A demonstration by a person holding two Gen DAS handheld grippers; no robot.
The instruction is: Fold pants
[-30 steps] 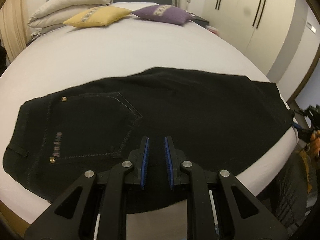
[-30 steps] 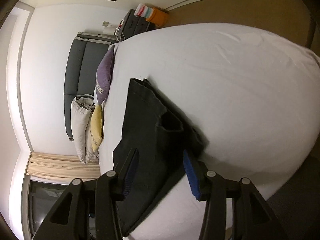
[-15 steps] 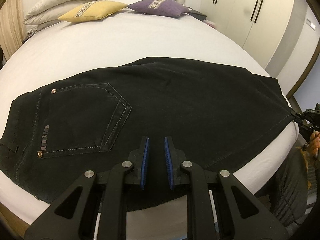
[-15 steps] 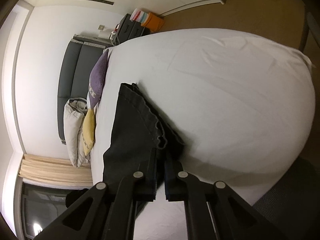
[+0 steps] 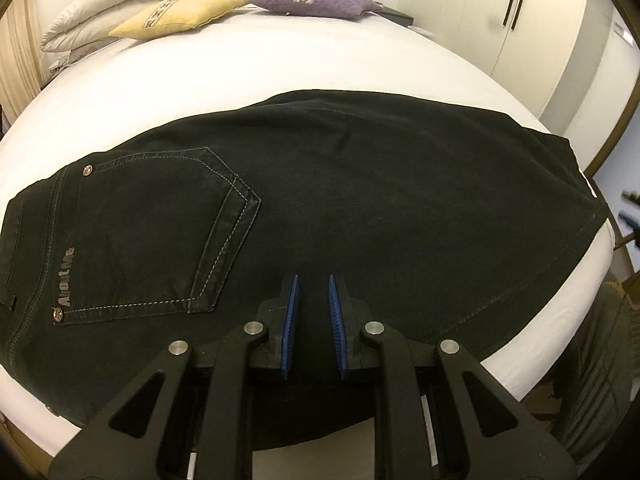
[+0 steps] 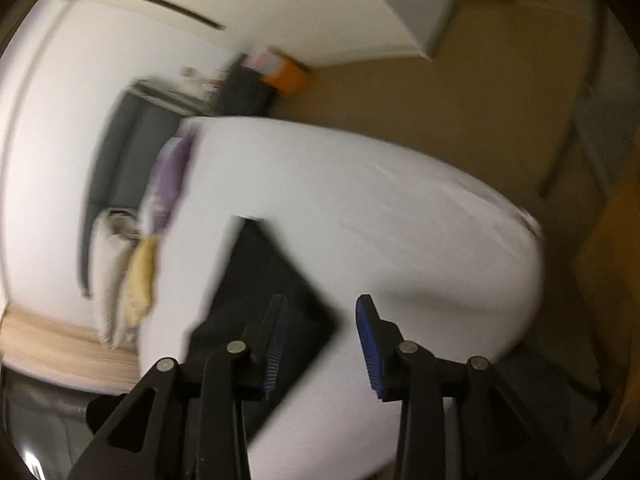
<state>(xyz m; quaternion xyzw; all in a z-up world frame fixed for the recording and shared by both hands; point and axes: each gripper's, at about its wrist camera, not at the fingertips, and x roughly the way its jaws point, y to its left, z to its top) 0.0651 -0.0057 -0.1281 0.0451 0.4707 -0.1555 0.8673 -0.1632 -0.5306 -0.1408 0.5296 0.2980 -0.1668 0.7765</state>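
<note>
Left wrist: one black pants (image 5: 360, 200), two cushions (image 5: 180, 12) (image 5: 316, 0)

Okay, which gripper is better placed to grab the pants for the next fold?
Probably the left gripper: it hovers low over the pants near their front edge, nearly closed. The right gripper is opening above the hem corner, empty.

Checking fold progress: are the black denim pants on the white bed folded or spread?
Folded once lengthwise: the black denim pants lie flat across the white bed, one back pocket up, one leg's width showing. No crosswise fold yet.
</note>
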